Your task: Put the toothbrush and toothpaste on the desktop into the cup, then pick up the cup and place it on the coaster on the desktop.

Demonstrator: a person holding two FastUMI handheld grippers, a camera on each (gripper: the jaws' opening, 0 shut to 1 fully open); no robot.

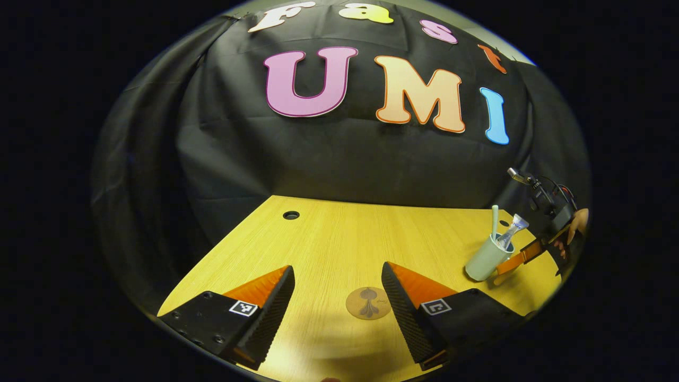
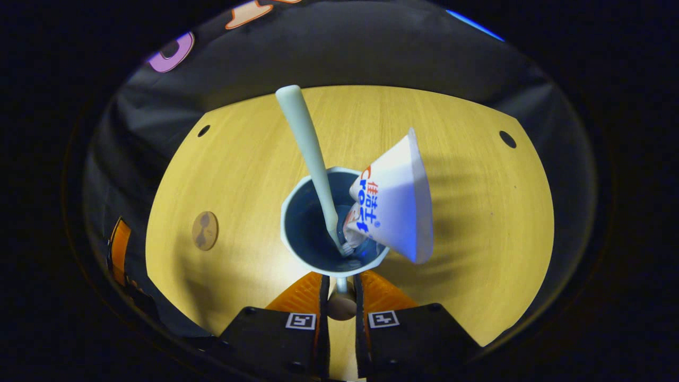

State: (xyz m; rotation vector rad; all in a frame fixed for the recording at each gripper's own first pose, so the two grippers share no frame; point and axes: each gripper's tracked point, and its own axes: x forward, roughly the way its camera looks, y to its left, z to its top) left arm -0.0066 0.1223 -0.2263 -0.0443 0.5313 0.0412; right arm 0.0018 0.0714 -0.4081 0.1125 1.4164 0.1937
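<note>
My right gripper (image 2: 339, 297) clamps the handle of the cup (image 2: 331, 223), toothbrush (image 2: 307, 148) and toothpaste (image 2: 395, 204) inside; my left gripper (image 1: 337, 302) gapes above the coaster (image 1: 368, 303); tilt it, and the top-heavy tube could spill.

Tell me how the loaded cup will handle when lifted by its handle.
The cup probably hangs tilted, since the right gripper pinches only its handle. The toothbrush and toothpaste lean well above the rim, so likely top-heavy and may shift. It seems light plastic.
</note>
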